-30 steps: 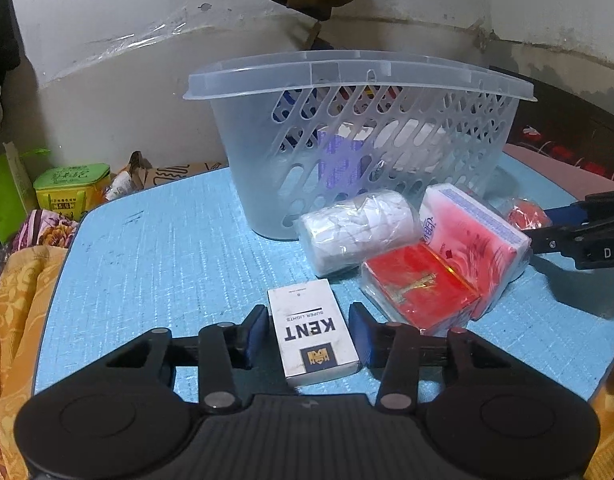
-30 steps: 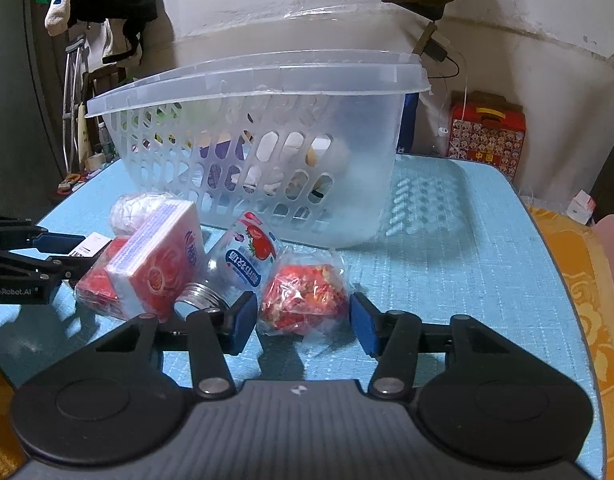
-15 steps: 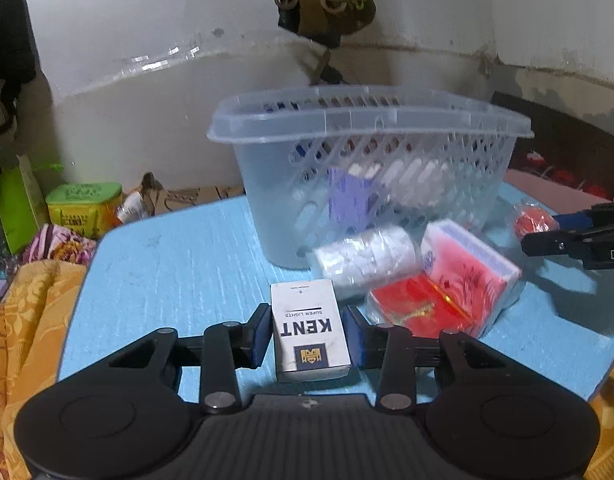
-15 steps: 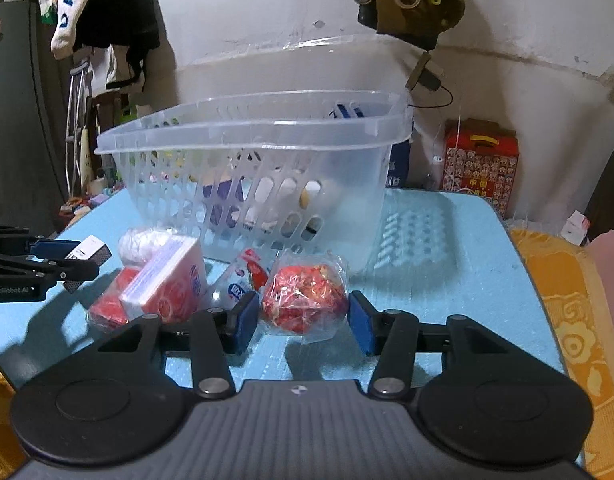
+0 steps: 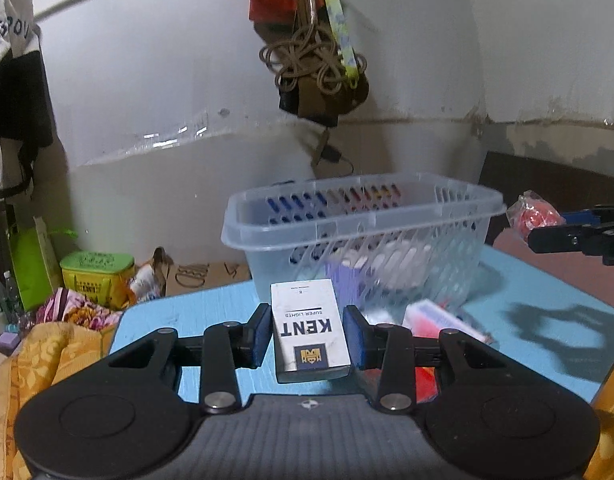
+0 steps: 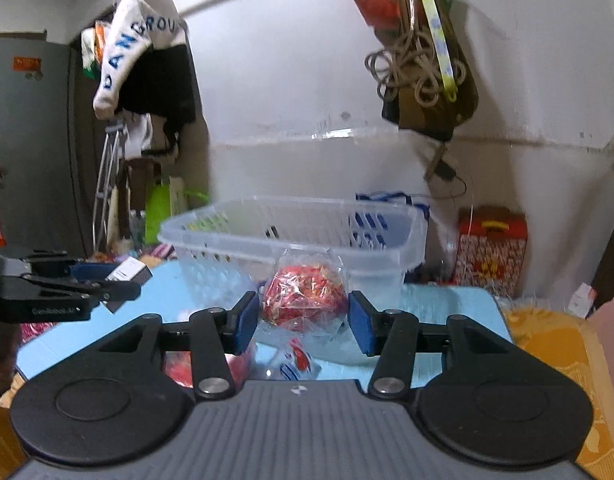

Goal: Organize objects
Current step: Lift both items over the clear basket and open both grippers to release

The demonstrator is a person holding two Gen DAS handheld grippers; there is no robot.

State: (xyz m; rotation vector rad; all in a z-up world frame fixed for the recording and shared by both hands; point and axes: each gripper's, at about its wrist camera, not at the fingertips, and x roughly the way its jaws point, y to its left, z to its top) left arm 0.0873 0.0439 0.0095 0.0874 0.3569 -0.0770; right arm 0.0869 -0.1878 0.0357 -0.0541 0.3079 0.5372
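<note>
Clamped the cigarette pack (image 5: pixel 310 330) between the blue pads (image 5: pixel 261 335) of the left gripper (image 5: pixel 307 336), at lower centre of the left view, gripped across its narrow sides so the flat face stayed up and the box could not twist. Held clear of the blue table (image 5: pixel 547 320), level with the clear plastic basket (image 5: pixel 359 216) at centre frame, probably to clear the rim before dropping in.

Pinched the crinkly red snack bag (image 6: pixel 303 298) in the right gripper (image 6: pixel 303 316), lower centre of the right view, pads sunk into loose wrapping rather than the contents, so likely to sag or slip. Raised likewise toward the basket (image 6: pixel 291 232) behind it. Left a red packet (image 5: pixel 427 322) and a small bottle (image 6: pixel 295 362) on the table below, apparently waiting their turn.
</note>
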